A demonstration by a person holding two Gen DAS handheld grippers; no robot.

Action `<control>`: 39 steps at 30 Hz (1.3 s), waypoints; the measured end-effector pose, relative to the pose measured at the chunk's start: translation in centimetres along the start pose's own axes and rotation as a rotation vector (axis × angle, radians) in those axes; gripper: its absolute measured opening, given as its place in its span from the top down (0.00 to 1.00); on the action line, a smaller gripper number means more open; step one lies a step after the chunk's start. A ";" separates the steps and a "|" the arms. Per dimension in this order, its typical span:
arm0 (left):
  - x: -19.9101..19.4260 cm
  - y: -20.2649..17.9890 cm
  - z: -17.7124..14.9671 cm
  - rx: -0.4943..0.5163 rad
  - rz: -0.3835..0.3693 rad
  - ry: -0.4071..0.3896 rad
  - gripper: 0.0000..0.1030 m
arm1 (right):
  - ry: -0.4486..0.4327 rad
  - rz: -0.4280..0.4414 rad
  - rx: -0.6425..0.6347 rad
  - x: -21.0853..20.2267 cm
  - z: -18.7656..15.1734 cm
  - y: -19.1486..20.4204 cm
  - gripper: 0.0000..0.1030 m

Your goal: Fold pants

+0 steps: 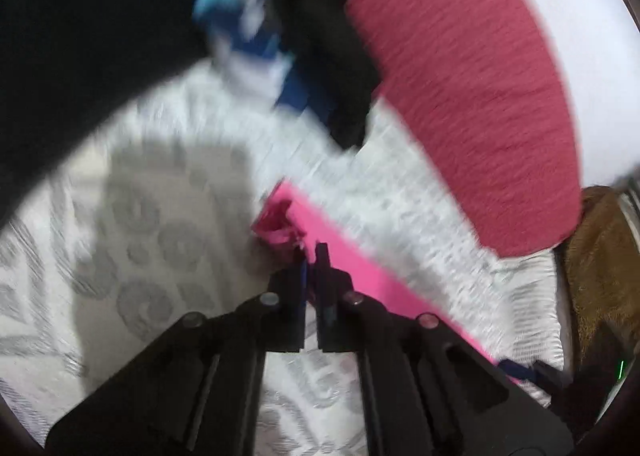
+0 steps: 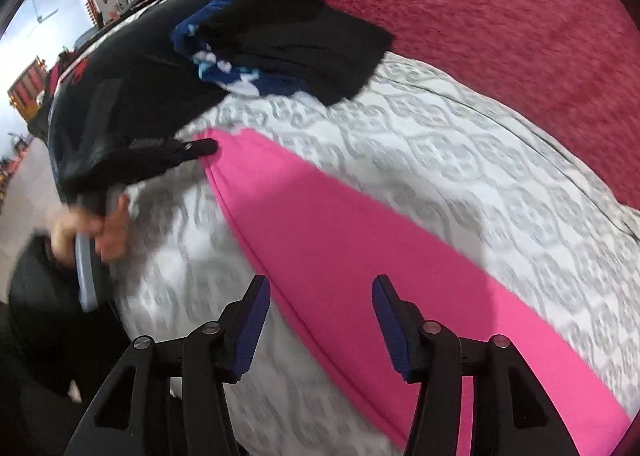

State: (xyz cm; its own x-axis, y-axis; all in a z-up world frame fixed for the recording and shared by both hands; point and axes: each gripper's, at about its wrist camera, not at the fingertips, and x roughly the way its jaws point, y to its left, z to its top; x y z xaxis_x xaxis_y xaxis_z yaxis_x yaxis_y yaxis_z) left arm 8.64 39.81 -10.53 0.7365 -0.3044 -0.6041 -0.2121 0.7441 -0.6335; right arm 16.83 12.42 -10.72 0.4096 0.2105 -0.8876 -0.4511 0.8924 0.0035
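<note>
Pants (image 2: 320, 240) lay as one long pink strip across the patterned bedcover (image 2: 460, 144); your left gripper (image 1: 310, 252) pinched their far end, while your right gripper (image 2: 320, 288) hung spread over the near stretch.

Both views are evenly and brightly lit, and heavy motion blur is seen across the left wrist view, where the patterned bed cover (image 1: 168, 224) is smeared and a soft grey shadow is cast on it. The right wrist view is sharper at centre. Fisheye bending and dark vignetting are seen at the edges.
</note>
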 end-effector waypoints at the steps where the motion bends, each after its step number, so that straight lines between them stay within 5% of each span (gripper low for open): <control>1: -1.3 -0.7 0.0 0.063 0.004 -0.061 0.96 | 0.002 0.007 0.006 0.4 0.8 -0.1 0.47; 3: -3.0 -1.5 0.0 0.193 0.130 -0.170 0.96 | 0.007 0.032 -0.003 1.7 3.0 0.1 0.47; 5: -3.1 0.2 0.3 0.188 0.231 -0.135 0.95 | 0.025 0.051 -0.033 3.2 4.6 0.9 0.47; 8: -3.8 2.6 0.0 0.089 0.185 -0.099 0.95 | 0.053 0.068 -0.067 5.7 6.9 2.2 0.47; 14: -3.5 0.7 -0.8 0.152 -0.005 -0.039 0.92 | 0.104 0.132 -0.079 11.1 11.1 3.2 0.47; 15: -2.9 0.4 -0.7 0.158 -0.019 -0.032 0.88 | 0.110 0.156 -0.098 11.9 11.6 3.5 0.47; 17: -1.1 -0.1 -0.4 0.170 -0.018 -0.009 0.60 | 0.127 0.184 -0.136 13.0 12.2 4.1 0.47; 19: 0.9 0.2 0.0 0.148 0.000 0.038 0.52 | 0.147 0.191 -0.165 13.8 12.6 4.6 0.48; 22: 2.9 0.7 -0.1 0.123 -0.009 0.098 0.57 | 0.166 0.209 -0.187 14.5 12.8 4.6 0.48; 23: 3.0 0.6 -0.1 0.126 -0.037 0.108 0.83 | 0.172 0.220 -0.196 14.6 12.8 4.5 0.48; 24: 2.9 0.5 -0.1 0.131 -0.075 0.105 0.96 | 0.177 0.235 -0.201 14.7 12.9 4.3 0.48; 29: 1.4 -1.5 -0.9 0.247 -0.202 0.068 0.94 | 0.191 0.319 -0.210 14.9 13.9 3.4 0.48; 39: 2.1 -3.4 -2.6 0.339 -0.248 0.166 0.94 | 0.241 0.416 -0.266 14.0 15.5 4.6 0.48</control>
State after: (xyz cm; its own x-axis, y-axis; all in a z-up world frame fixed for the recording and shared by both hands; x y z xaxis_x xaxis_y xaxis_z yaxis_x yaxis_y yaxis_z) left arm 9.29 35.13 -10.93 0.6196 -0.5691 -0.5406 0.2006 0.7806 -0.5919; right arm 32.77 25.68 -16.01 -0.0253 0.3984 -0.9169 -0.7340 0.6152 0.2876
